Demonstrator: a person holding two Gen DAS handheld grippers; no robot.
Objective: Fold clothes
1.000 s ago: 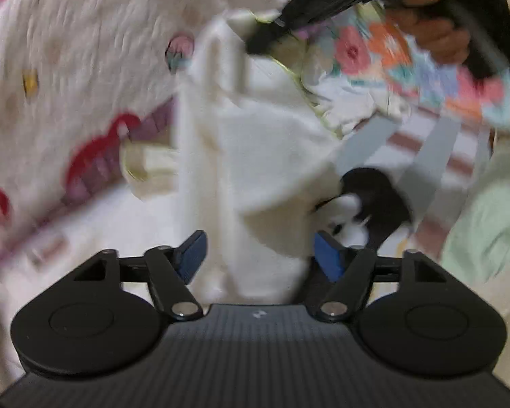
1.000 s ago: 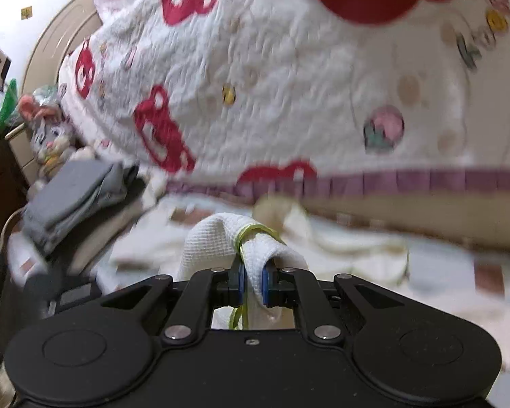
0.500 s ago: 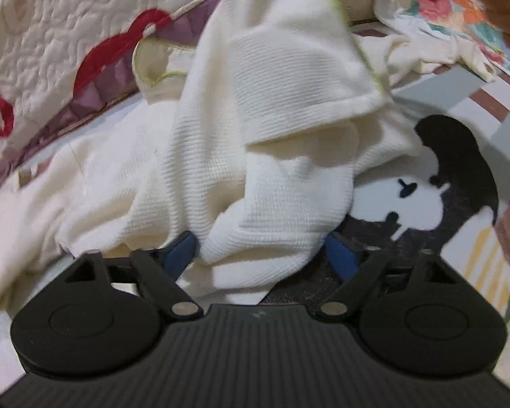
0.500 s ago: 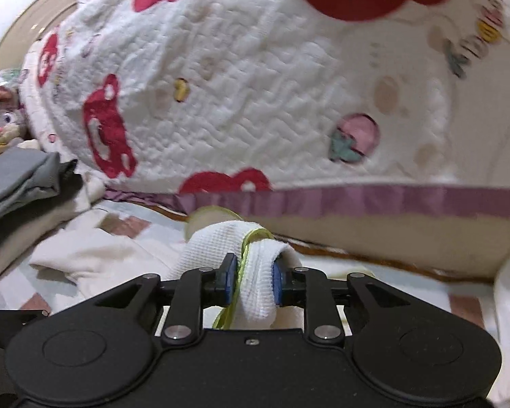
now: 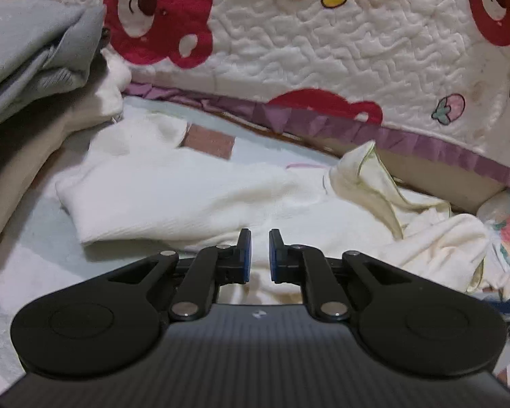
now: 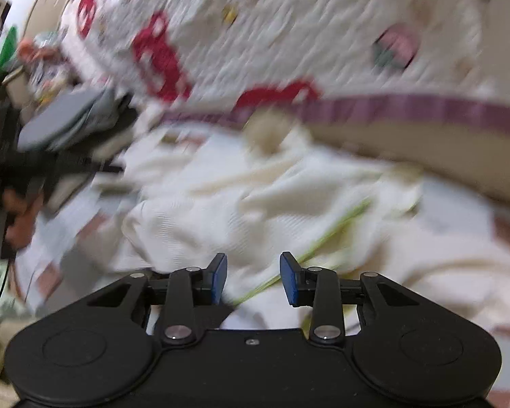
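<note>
Cream waffle-knit cloth, the garment [image 5: 173,197], lies spread across the bed [image 5: 27,224] in the left wrist view, one end squared off to the left and the other bunched with a yellow-edged flap turned up at the right. The left tool [image 5: 257,255] sits low over its near edge with its blue pads [image 5: 244,255] drawn close, a narrow gap between them and nothing caught there; half a second ago those pads stood wide on either side of a raised heap of the same cloth. A grey pile [image 5: 30,51] of folded clothes sits at the left, and a quilt [image 5: 323,51] with red bears and a purple border rises behind.

From the right wrist, everything is smeared by motion. The right tool [image 6: 253,278] has its pads well apart and empty, where a moment ago they pinched a fold of the garment [image 6: 238,210]. The cloth now lies loose on the bed below, a green seam line running through it. I judge a lifted part has just been laid down, though it looks rumpled rather than neat. A hand [image 6: 17,214] on the other tool shows at the left edge.
</note>
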